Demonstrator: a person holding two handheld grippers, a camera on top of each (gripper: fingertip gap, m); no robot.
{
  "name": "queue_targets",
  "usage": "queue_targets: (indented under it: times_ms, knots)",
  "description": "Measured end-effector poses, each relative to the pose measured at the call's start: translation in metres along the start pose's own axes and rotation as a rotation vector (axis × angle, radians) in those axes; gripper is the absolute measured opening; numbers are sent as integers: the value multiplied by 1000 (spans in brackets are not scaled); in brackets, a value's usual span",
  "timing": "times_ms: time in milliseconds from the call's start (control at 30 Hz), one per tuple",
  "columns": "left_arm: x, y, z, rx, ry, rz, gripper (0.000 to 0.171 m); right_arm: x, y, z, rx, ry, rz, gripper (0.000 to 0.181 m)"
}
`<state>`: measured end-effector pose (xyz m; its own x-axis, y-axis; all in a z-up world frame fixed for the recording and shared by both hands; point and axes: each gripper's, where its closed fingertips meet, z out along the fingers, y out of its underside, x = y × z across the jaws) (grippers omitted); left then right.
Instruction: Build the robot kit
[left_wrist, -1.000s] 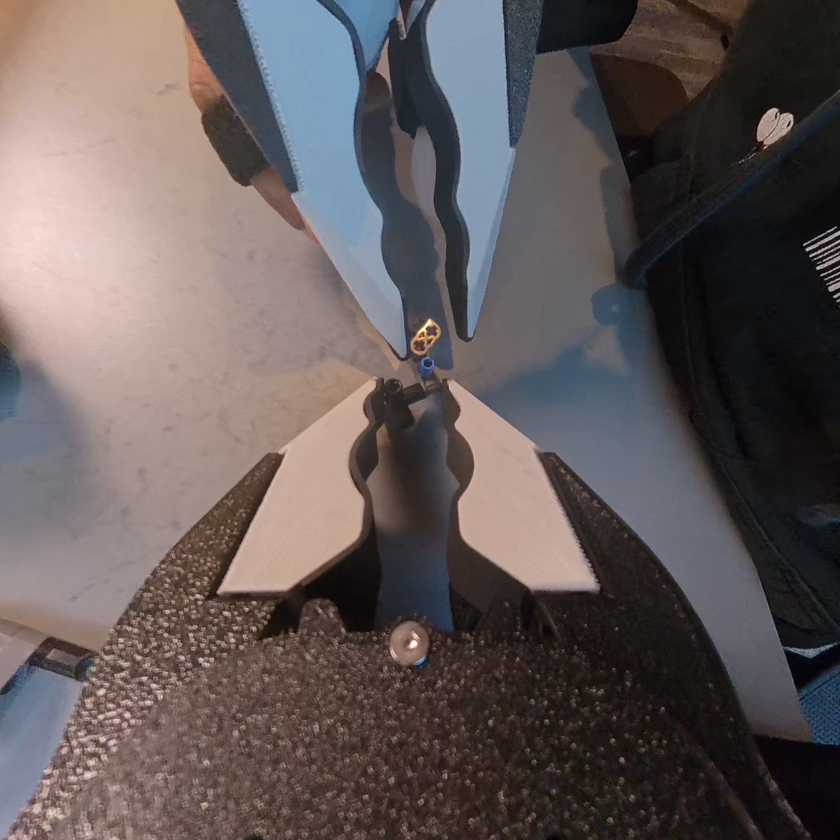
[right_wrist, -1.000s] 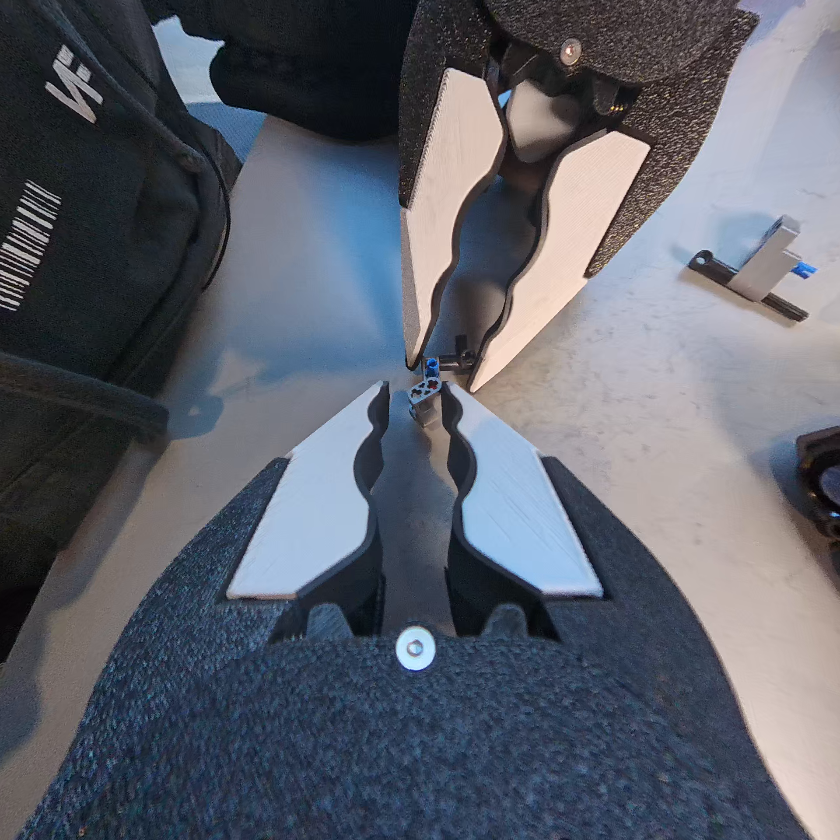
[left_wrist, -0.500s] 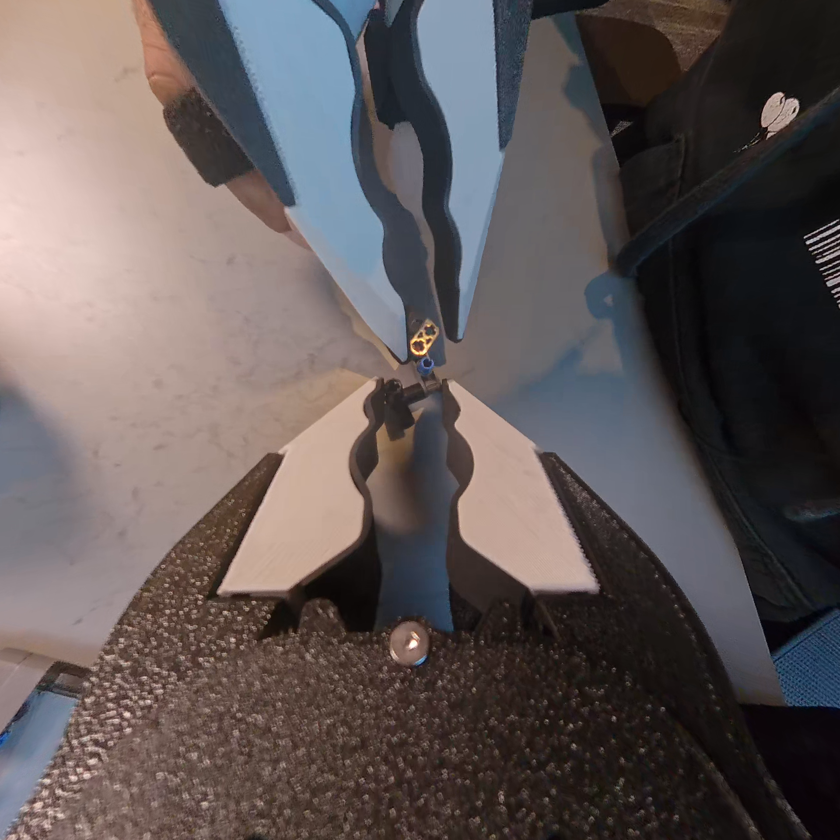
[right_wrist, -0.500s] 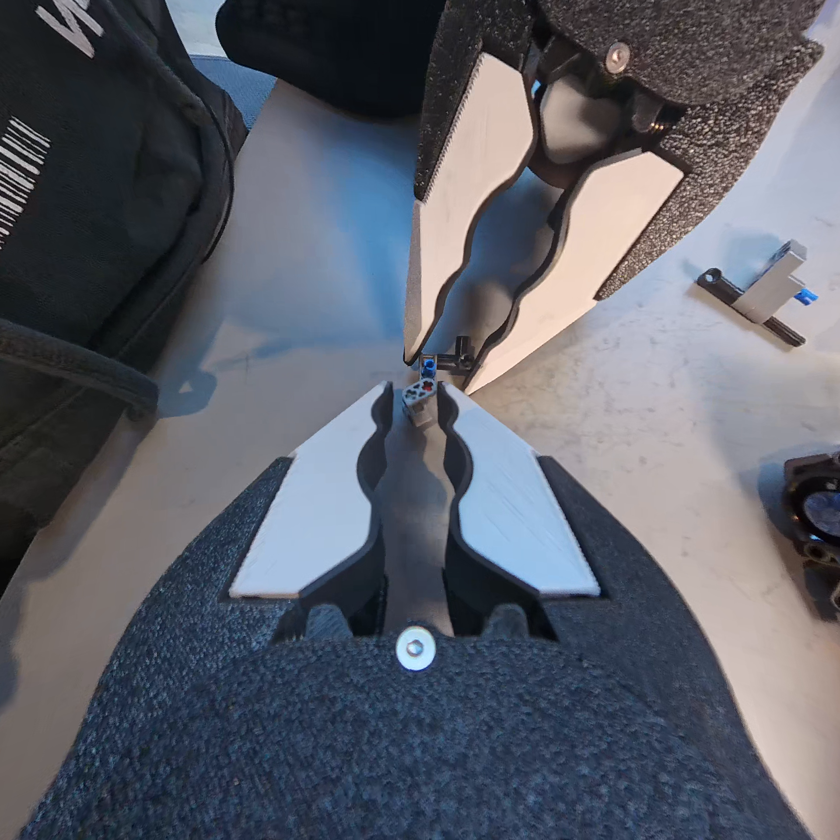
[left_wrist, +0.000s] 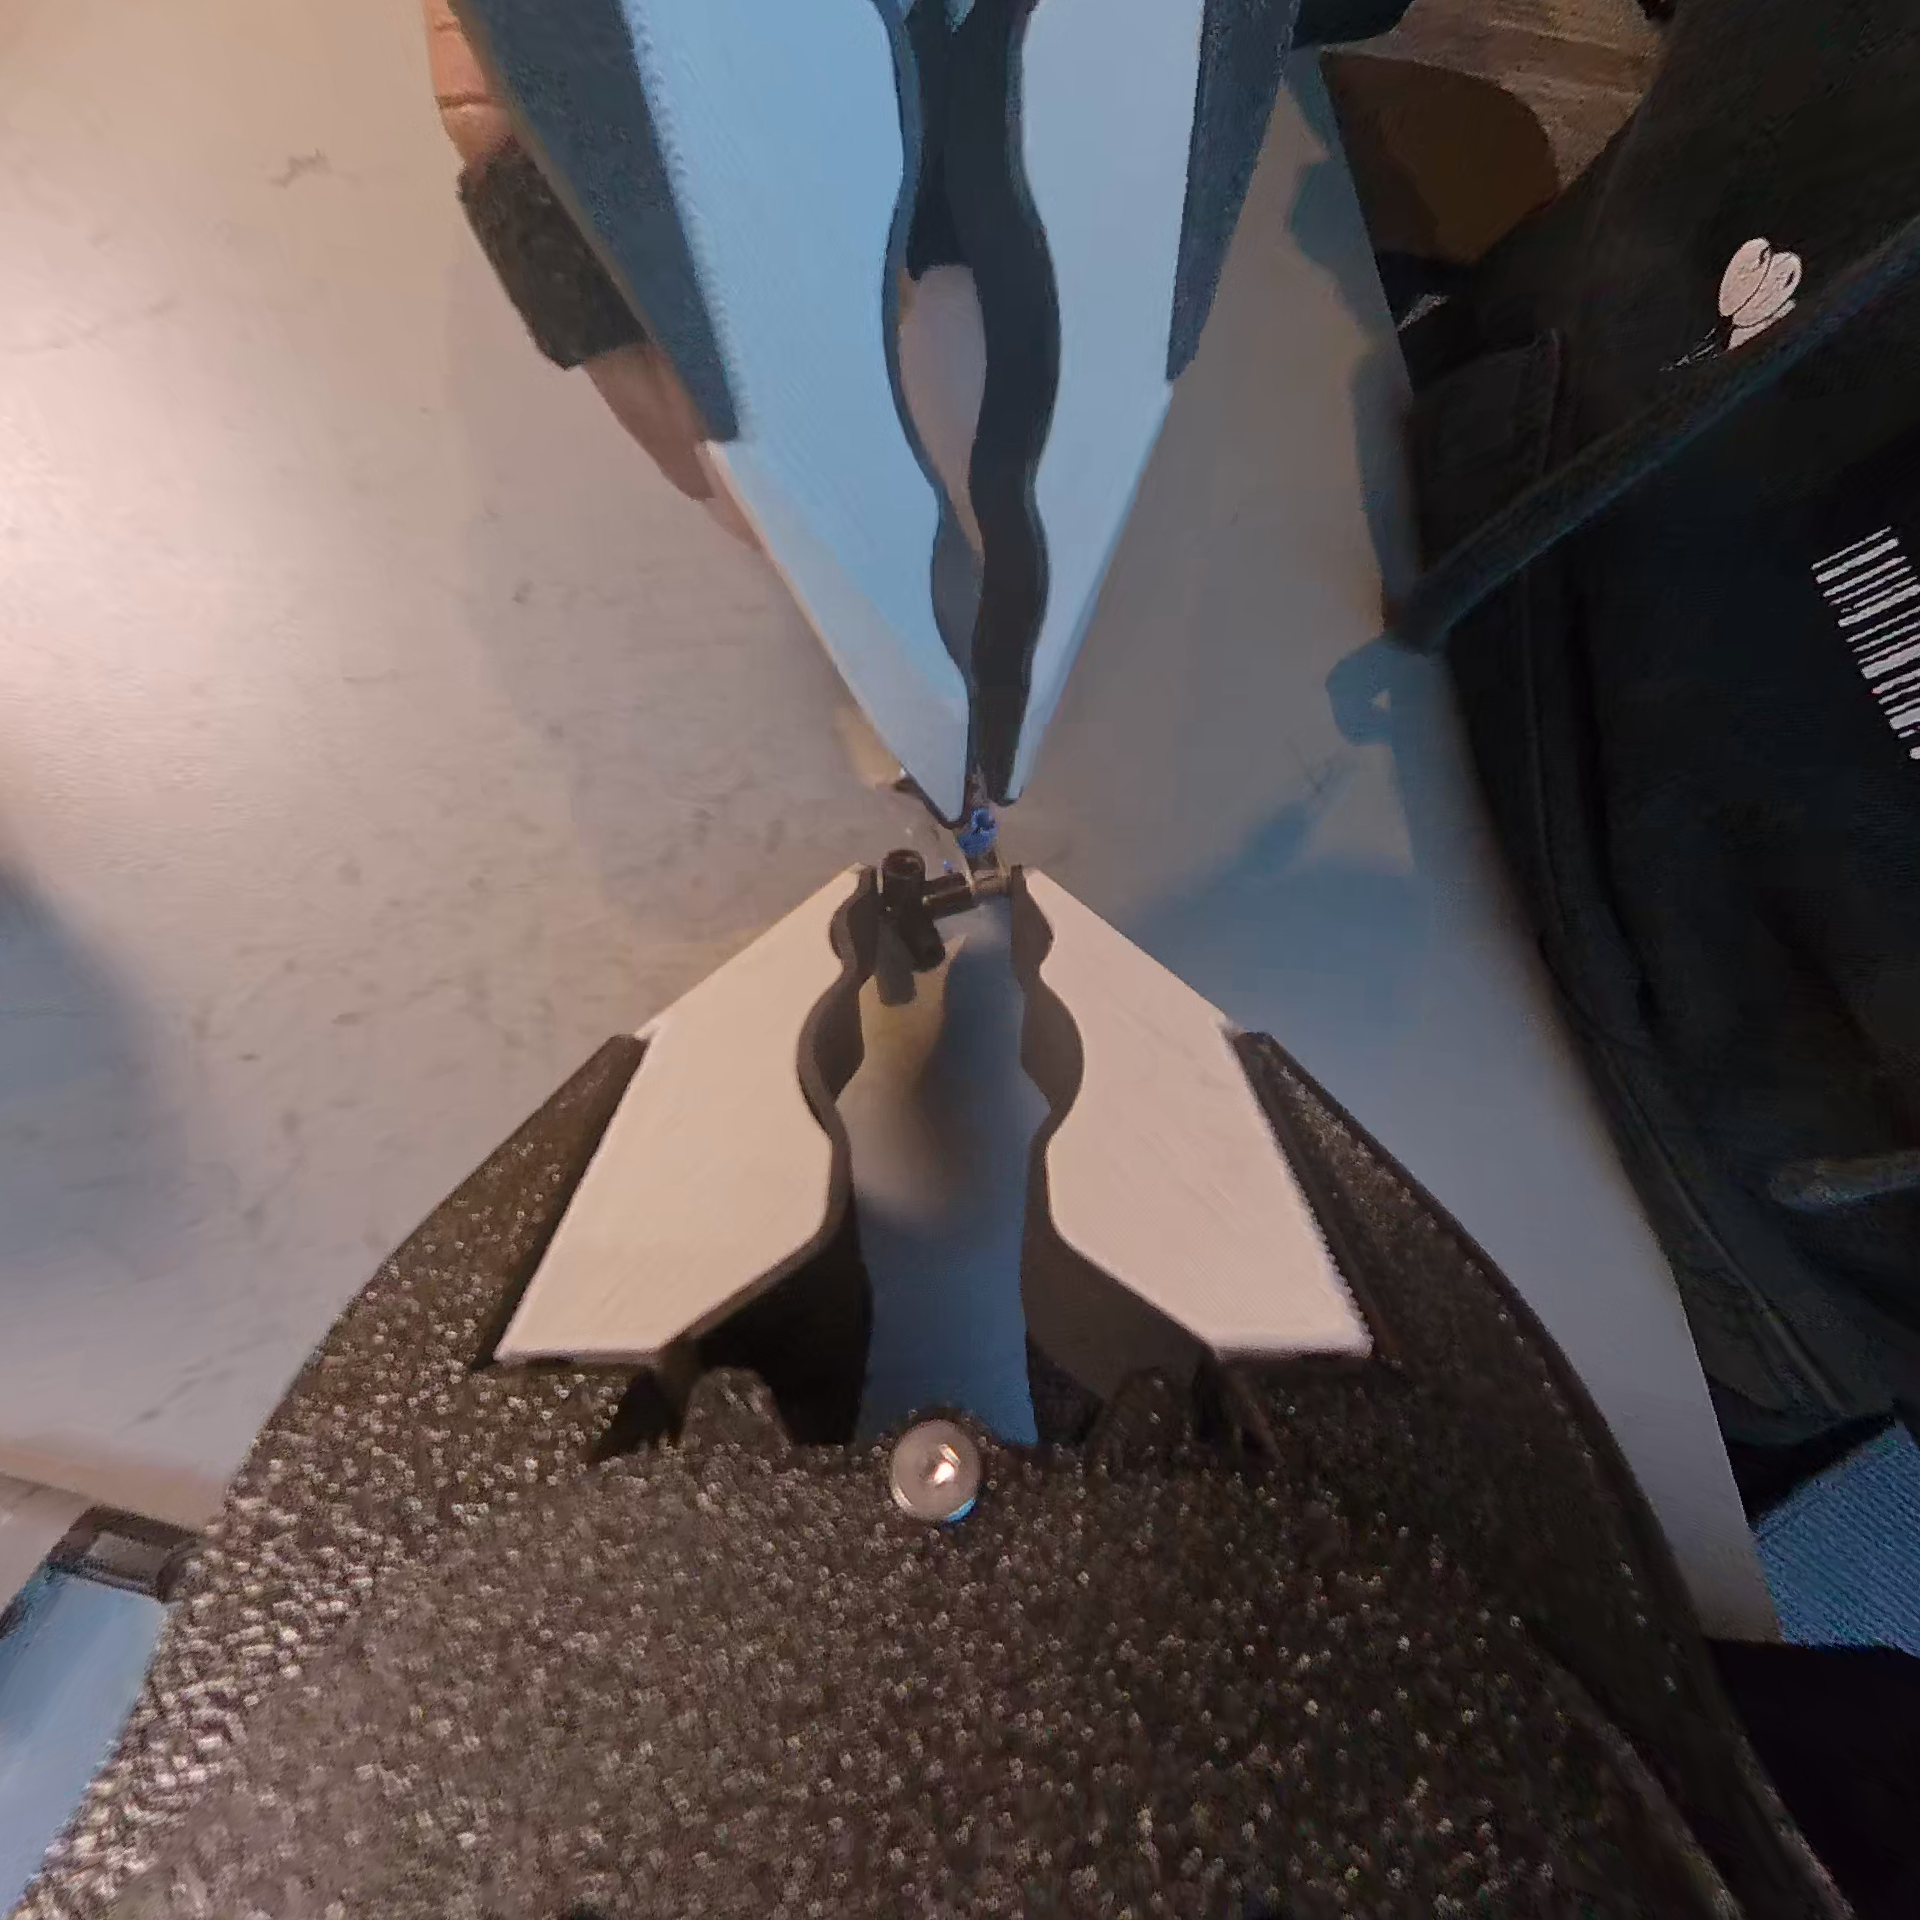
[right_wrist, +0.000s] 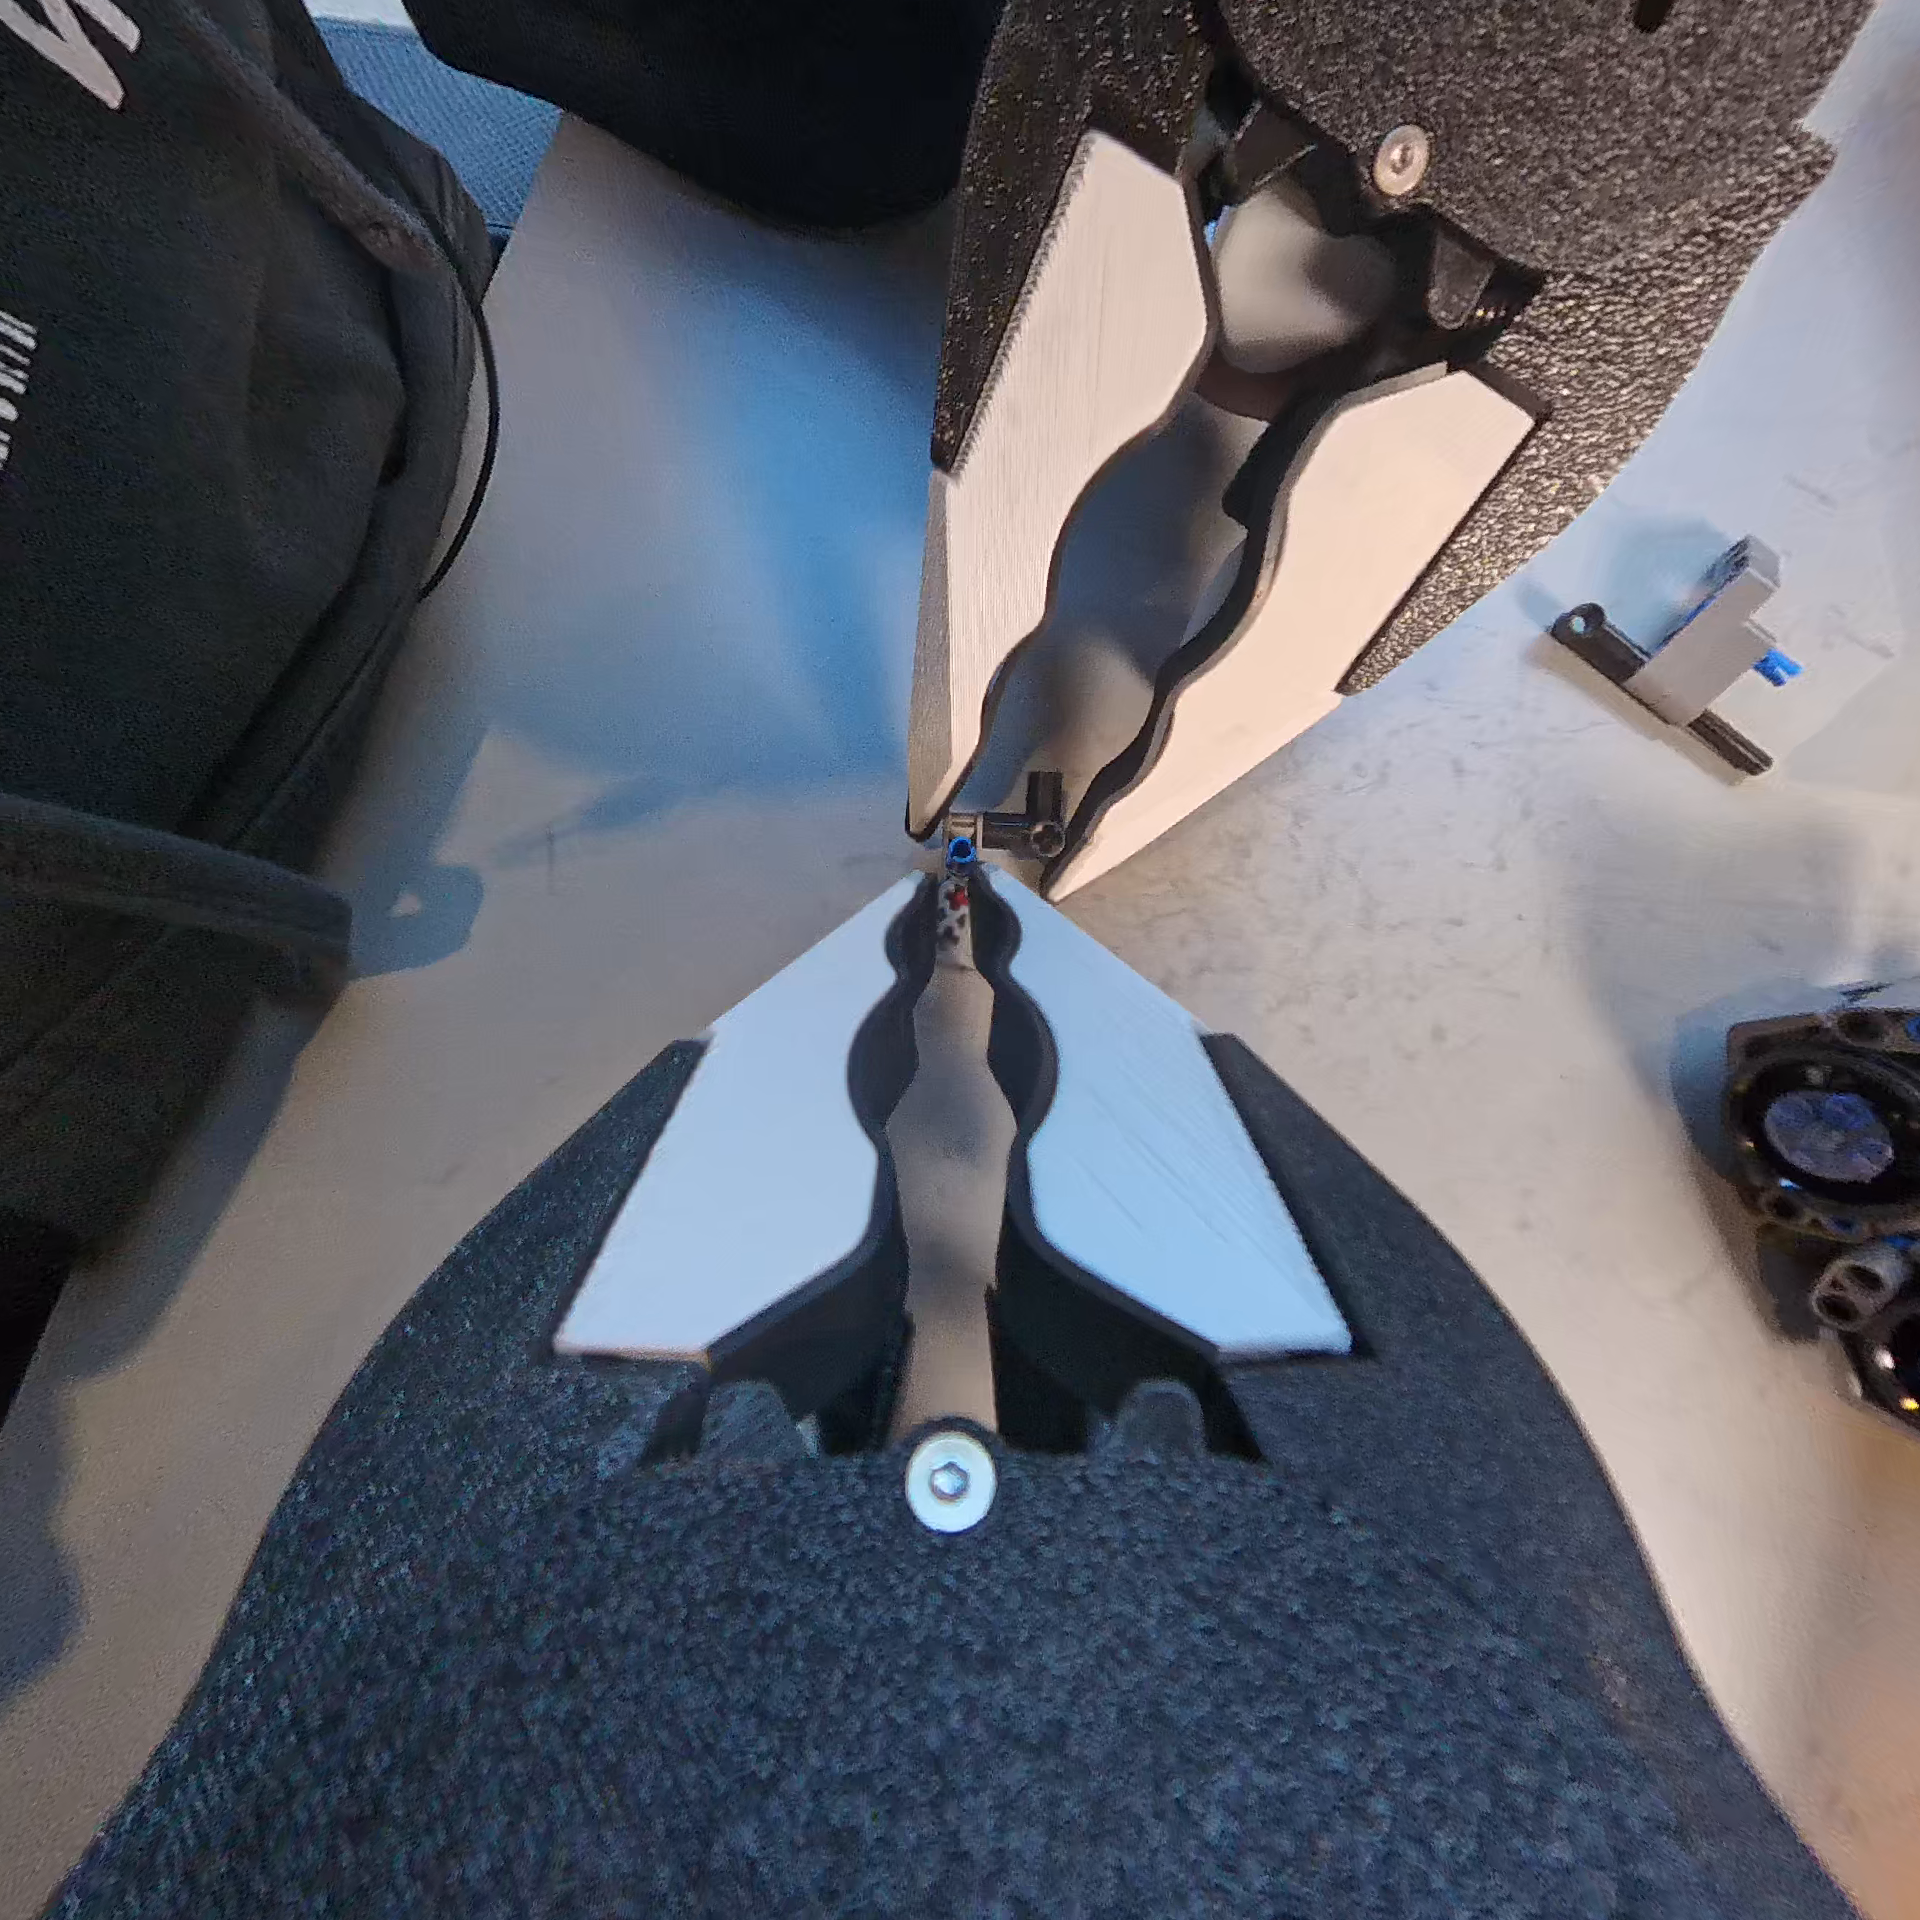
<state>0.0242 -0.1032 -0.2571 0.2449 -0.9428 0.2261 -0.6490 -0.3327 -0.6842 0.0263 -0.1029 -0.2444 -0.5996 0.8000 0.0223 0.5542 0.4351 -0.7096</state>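
Note:
In the left wrist view my left gripper (left_wrist: 943, 883) is shut on a small black connector piece (left_wrist: 906, 914) that carries a blue pin (left_wrist: 977, 831) at its far end. My right gripper (left_wrist: 982, 805) comes in from above, tip to tip with the left. In the right wrist view my right gripper (right_wrist: 954, 883) is shut on a small grey piece with cross holes (right_wrist: 951, 920). That piece sits right against the blue pin (right_wrist: 958, 852). The left gripper (right_wrist: 987, 857) holds the black connector (right_wrist: 1029, 821) just beyond. Both hover over the white marbled table (right_wrist: 1403, 987).
A black bag lies at the right in the left wrist view (left_wrist: 1714, 779) and at the left in the right wrist view (right_wrist: 187, 520). A grey and black bar assembly (right_wrist: 1683, 665) and a black round assembly (right_wrist: 1839, 1143) lie at the right. A hand (left_wrist: 665, 447) holds the right gripper. Left and right tips are no more than a few centimetres apart.
The right gripper's fingers have closed tighter on the grey piece. The two grippers have come closer, bringing the grey piece up against the blue pin.

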Motion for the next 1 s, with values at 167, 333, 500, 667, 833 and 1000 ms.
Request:
queue_targets:
  times_ms: [167, 333, 500, 667, 833, 1000]
  knots:
    - [0, 0, 0, 16, -44, -10, 25, 0, 0, 1, -7, 3, 80, 4]
    - [0, -2, 2, 36, -59, -17, 25, 0, 0, 2, 6, -14, 146, 4]
    - [0, -2, 2, 43, -94, 21, 24, -1, -2, -1, 76, -16, 119, 12]
    - [-8, -11, -7, 103, -194, 92, 25, 9, -4, -21, 179, -19, 192, 35]
    - [-30, -35, -33, 201, -452, 202, 25, 27, -9, -34, 340, -90, 492, 41]
    - [-47, -46, -55, 163, -766, 412, 25, 50, -27, -48, 550, -87, 674, 38]
